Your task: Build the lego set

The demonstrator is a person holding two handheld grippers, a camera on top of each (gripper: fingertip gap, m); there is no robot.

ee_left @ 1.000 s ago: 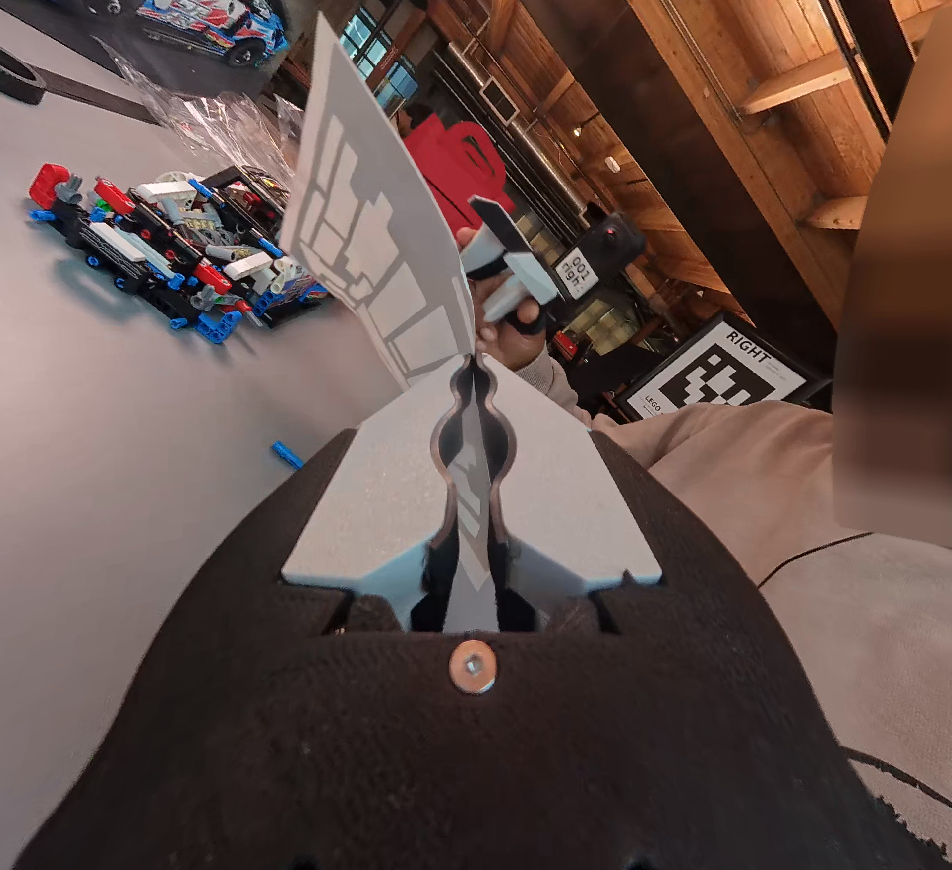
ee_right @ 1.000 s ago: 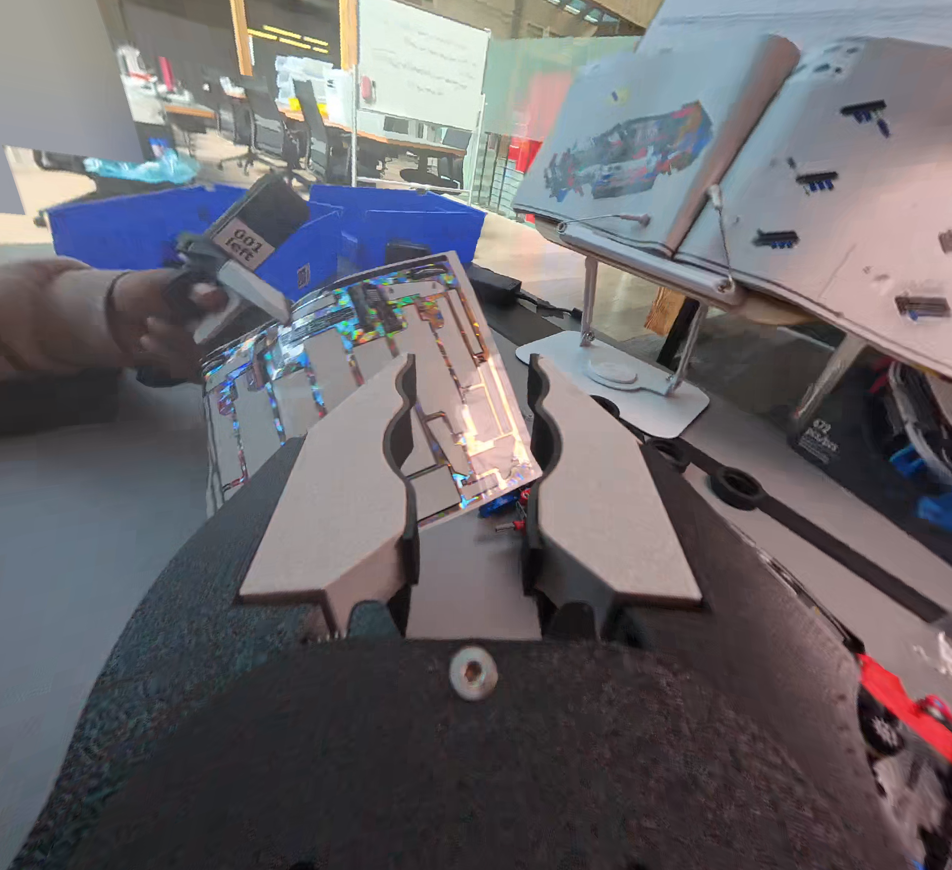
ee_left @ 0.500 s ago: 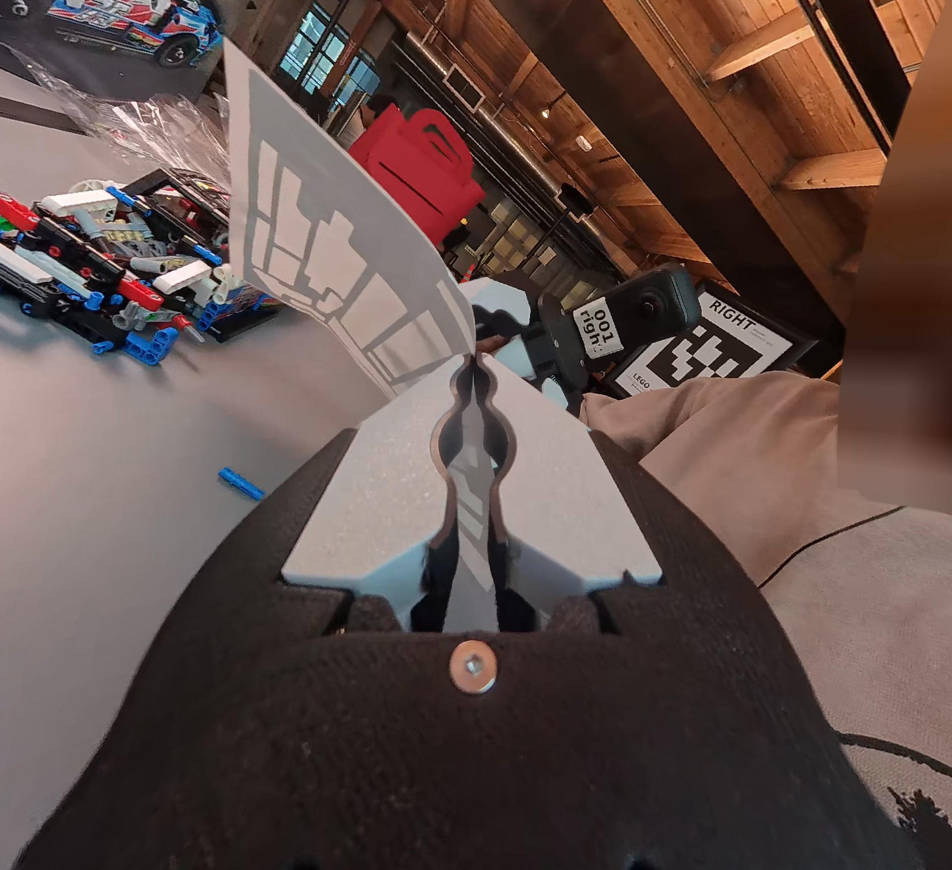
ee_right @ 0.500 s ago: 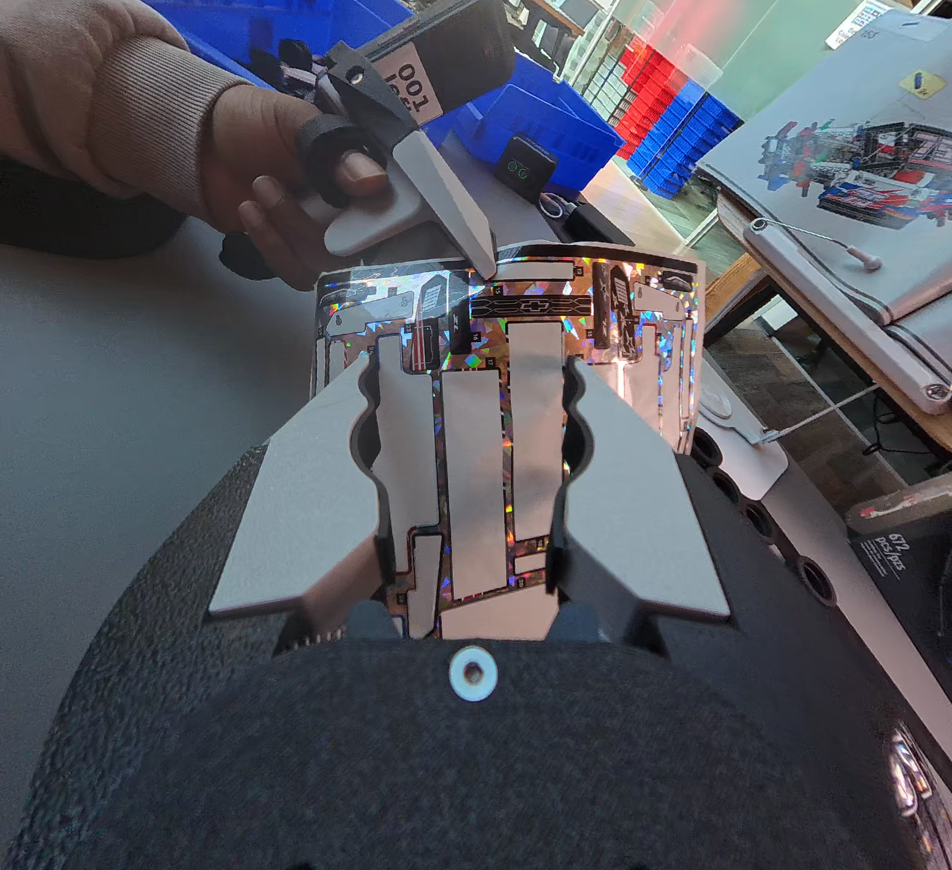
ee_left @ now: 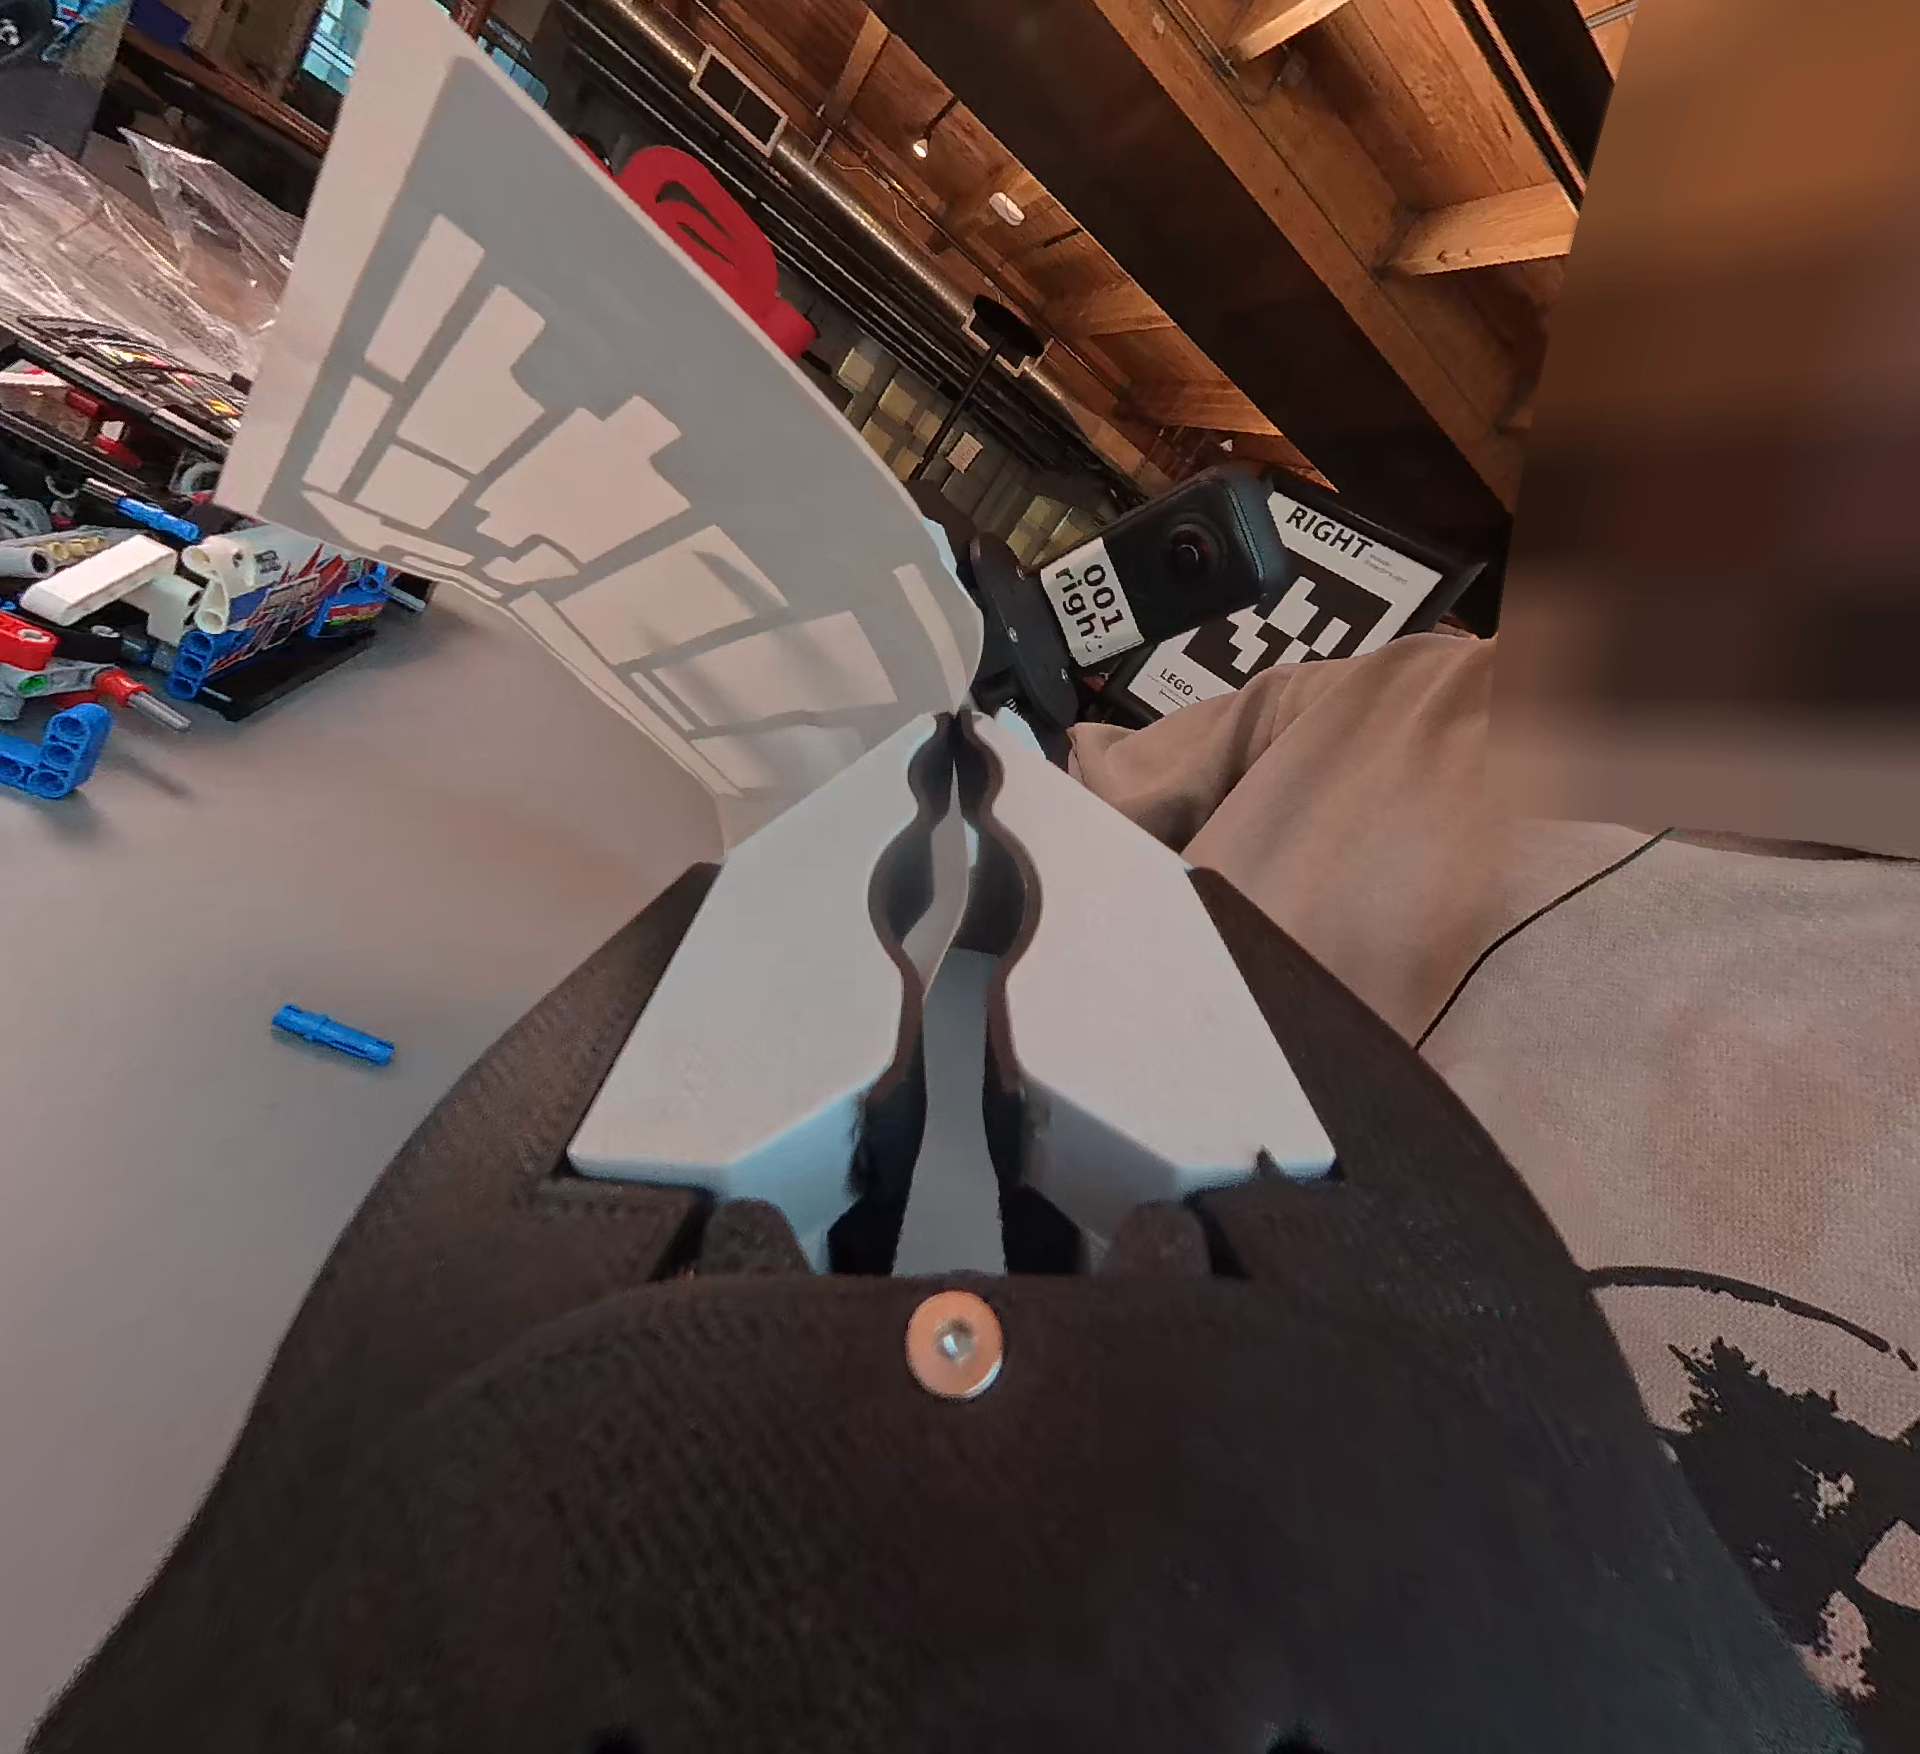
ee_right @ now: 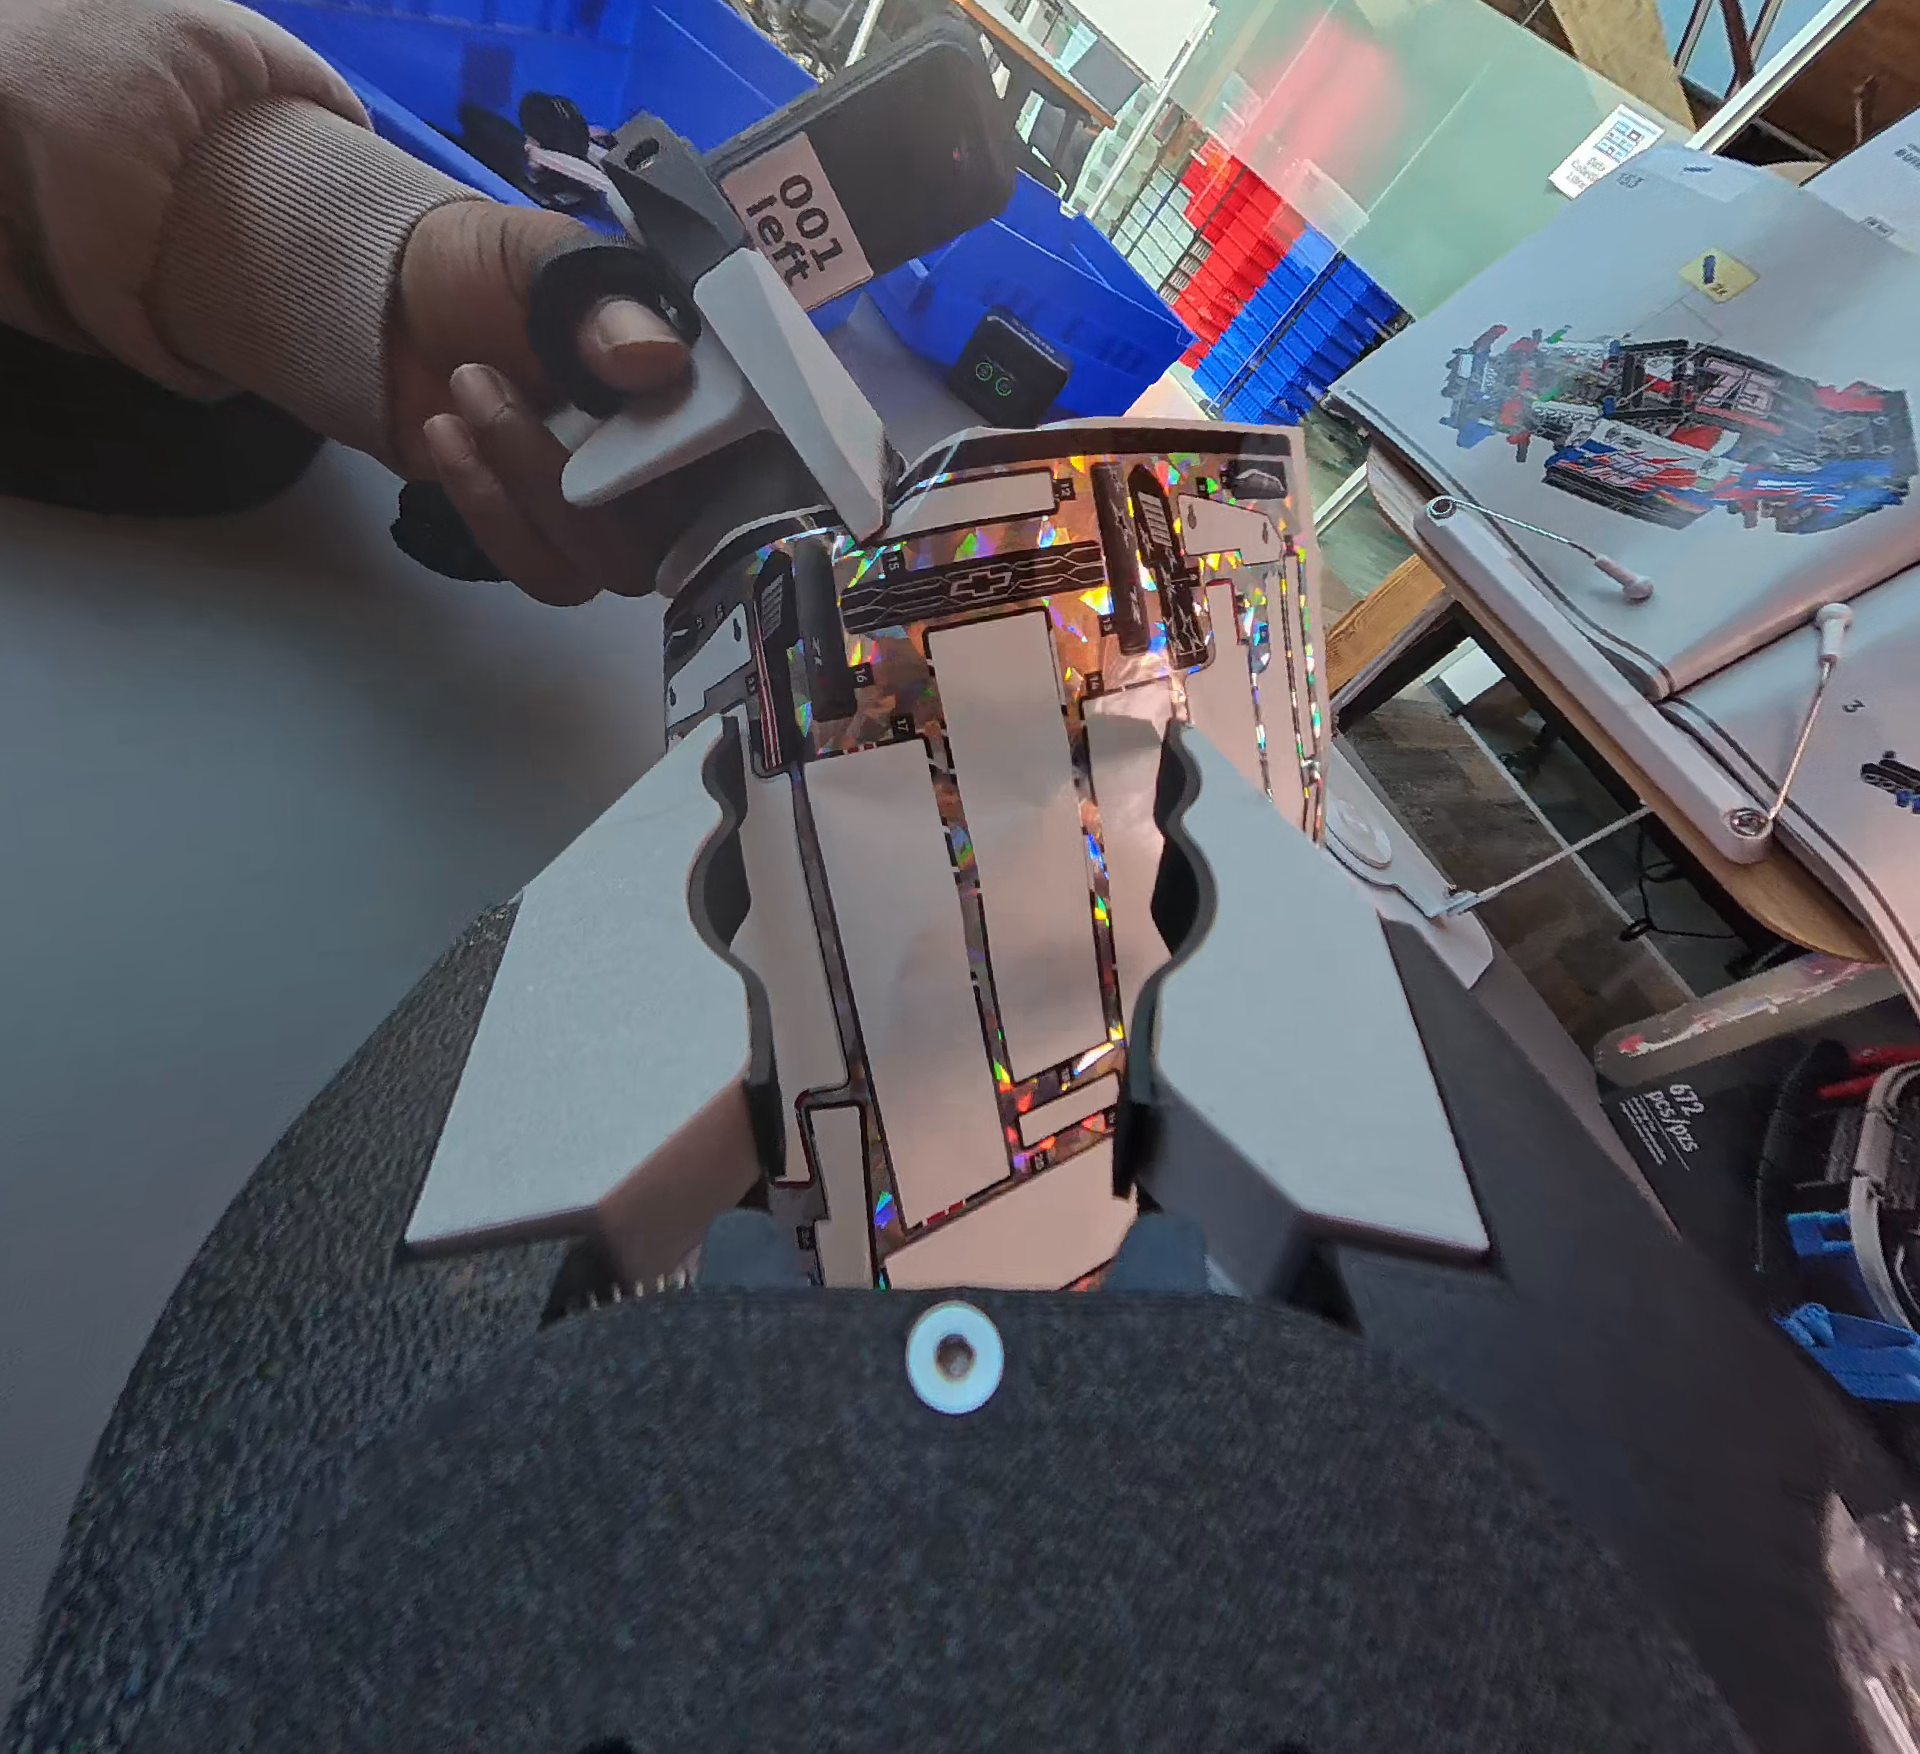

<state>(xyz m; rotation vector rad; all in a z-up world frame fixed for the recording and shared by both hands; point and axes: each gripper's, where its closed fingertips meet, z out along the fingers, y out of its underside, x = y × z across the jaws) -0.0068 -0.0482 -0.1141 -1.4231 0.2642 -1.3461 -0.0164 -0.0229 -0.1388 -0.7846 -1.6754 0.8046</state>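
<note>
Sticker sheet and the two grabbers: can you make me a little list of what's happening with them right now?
thing held: sticker sheet, shiny, many stickers already gone
left gripper: shut on one edge of the sheet, holding it up off the table
right gripper: open, the sheet between its fingers, not pinched
sheet shape: curved, white backing toward the left wrist view
nearby: loose blue pin on the table; part-built car farther back; open instruction book on a stand

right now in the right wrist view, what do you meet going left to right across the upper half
person's left hand → left gripper pinching the sticker sheet at its top left corner → open instruction booklet on its stand
</note>
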